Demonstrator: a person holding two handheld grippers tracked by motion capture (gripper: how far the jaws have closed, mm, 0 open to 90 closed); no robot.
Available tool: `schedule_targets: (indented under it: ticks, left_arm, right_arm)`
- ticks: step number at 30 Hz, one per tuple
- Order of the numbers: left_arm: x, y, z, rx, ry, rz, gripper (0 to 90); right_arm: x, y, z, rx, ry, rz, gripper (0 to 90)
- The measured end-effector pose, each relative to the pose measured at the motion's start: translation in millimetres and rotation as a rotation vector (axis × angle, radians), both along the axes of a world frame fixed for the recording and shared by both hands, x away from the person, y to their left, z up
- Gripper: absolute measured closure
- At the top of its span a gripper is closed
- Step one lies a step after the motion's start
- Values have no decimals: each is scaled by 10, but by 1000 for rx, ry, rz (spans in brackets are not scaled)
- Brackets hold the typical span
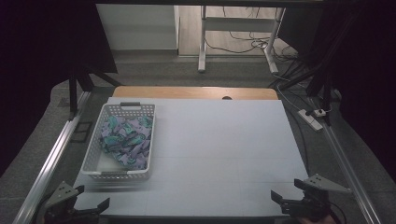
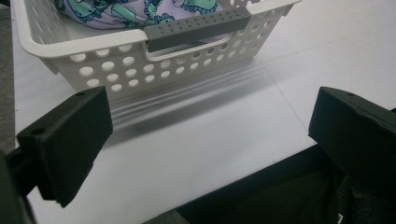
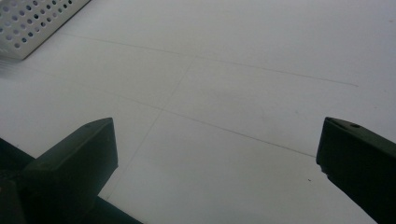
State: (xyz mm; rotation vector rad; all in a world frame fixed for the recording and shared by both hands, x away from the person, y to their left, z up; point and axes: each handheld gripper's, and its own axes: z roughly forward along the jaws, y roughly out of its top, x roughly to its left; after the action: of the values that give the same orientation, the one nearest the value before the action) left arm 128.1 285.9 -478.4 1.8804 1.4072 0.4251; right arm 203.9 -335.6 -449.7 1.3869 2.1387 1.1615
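The left hand-held gripper (image 1: 91,197) sits at the near left corner of the counter (image 1: 219,154), jaws spread wide with nothing between them. In its own view the two black jaws frame bare counter, and the basket (image 2: 93,51) stands just ahead, its grey handle (image 2: 196,29) facing the jaws. The right hand-held gripper (image 1: 287,190) rests at the near right corner, also wide open and empty, well apart from the basket, whose corner (image 3: 32,23) shows at the far left of its view.

The basket is on the left side of the counter, near the front edge, and holds a crumpled cloth (image 1: 125,139) in purple and teal.

The likely trouble lies with the cloth. It is soft and bunched, so a shallow pinch may catch only one fold and let the rest drag or slip free. The basket looks light, so a jaw that snags a hole or pulls the cloth against the wall could lift or slide it, perhaps off the near edge. A reach from the right has farther to travel and could clip the rim.
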Motion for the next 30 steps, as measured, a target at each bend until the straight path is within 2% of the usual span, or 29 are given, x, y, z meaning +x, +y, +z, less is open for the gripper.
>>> schedule_targets:
  ticks: [4, 14, 30]
  left_arm:
    - [14, 17, -4, -22, 7, -10, 18]
    - [46, 29, -17, -39, 42, -28, 24]
    - [34, 37, -21, -42, 62, -25, 31]
  right_arm:
    - [-2, 6, -2, -7, 3, 11, 0]
    - [0, 30, -4, -26, 8, 29, 0]
    - [40, 54, -11, -28, 22, 57, 0]
